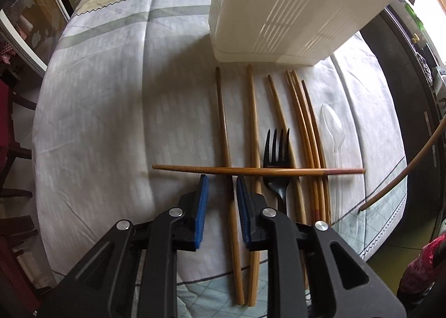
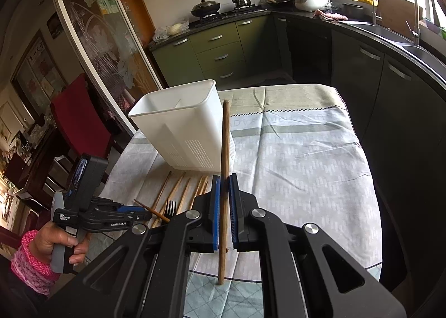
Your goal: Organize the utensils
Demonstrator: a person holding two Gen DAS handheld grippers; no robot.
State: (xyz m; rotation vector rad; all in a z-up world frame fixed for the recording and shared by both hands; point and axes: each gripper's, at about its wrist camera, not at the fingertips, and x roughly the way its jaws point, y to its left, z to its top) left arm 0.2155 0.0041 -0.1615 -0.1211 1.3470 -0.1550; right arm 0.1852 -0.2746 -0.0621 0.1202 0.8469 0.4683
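A white slotted utensil holder (image 1: 290,8) (image 2: 181,128) stands on the clothed table. Several wooden chopsticks (image 1: 252,128) lie in a row in front of it, with one chopstick (image 1: 251,170) laid across them. A black plastic fork (image 1: 276,162) and a clear plastic spoon (image 1: 333,125) lie among them. My left gripper (image 1: 222,180) is open just above the table, straddling one chopstick below the crossing one; it also shows in the right wrist view (image 2: 131,213). My right gripper (image 2: 224,178) is shut on a dark wooden chopstick (image 2: 225,150), held upright above the table beside the holder; that chopstick also shows in the left wrist view (image 1: 404,173).
The table carries a pale patterned cloth (image 2: 301,156). A red chair (image 2: 80,120) stands at its left side. Green kitchen cabinets (image 2: 223,50) and a dark counter with a sink (image 2: 390,36) run behind and to the right.
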